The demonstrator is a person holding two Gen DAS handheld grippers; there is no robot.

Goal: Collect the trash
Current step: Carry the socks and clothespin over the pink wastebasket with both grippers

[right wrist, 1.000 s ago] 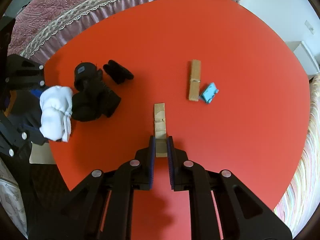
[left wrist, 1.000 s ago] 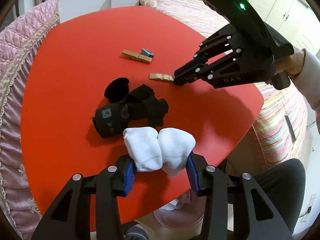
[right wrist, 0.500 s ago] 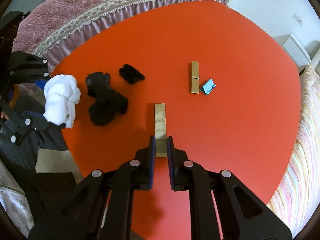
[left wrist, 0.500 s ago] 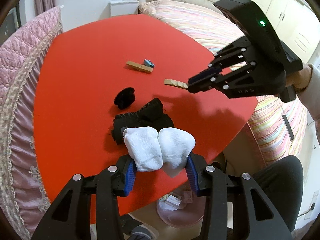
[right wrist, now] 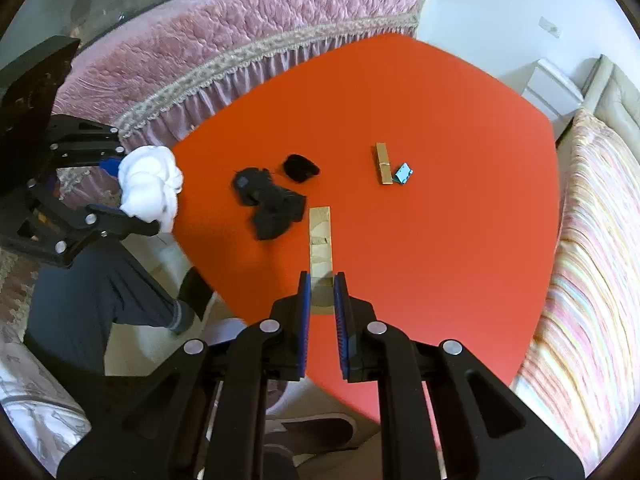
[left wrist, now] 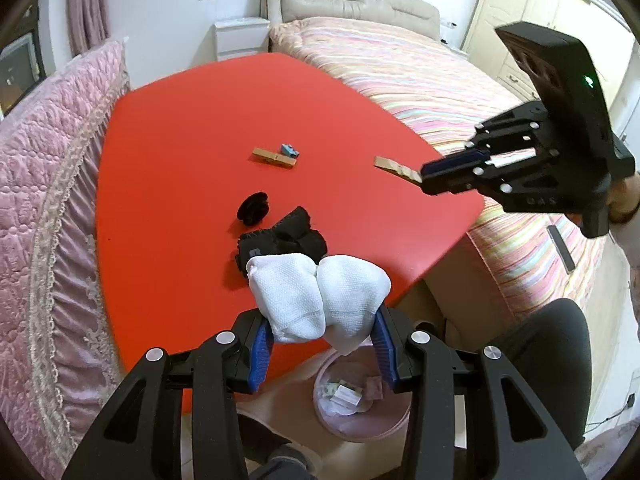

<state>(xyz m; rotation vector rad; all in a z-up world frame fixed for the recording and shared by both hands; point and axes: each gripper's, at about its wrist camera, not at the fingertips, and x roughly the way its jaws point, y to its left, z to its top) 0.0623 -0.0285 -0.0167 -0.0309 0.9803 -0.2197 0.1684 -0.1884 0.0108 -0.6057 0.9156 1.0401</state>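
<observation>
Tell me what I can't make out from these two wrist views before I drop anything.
- Pink waste bin: left wrist view, near rim hidden behind the left gripper and its white balled sock; scraps inside too small to identify.
- Black sock pile: partly covered by the sock there.
- Held wooden clothespin: right wrist view, its rear end is hidden between the right gripper fingers.
- Small blue item: too small to identify.

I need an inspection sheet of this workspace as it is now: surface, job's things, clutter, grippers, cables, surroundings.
Surface: red table.
Job's things: white sock bundle; held wooden clothespin; pink bin on the floor with scraps inside.
Clutter: second clothespin, blue clip, black socks.
Grippers: left gripper shut on the bundle; right gripper shut on the clothespin.
Cables: nothing seen.
Surroundings: bed, pink quilted cover.
</observation>
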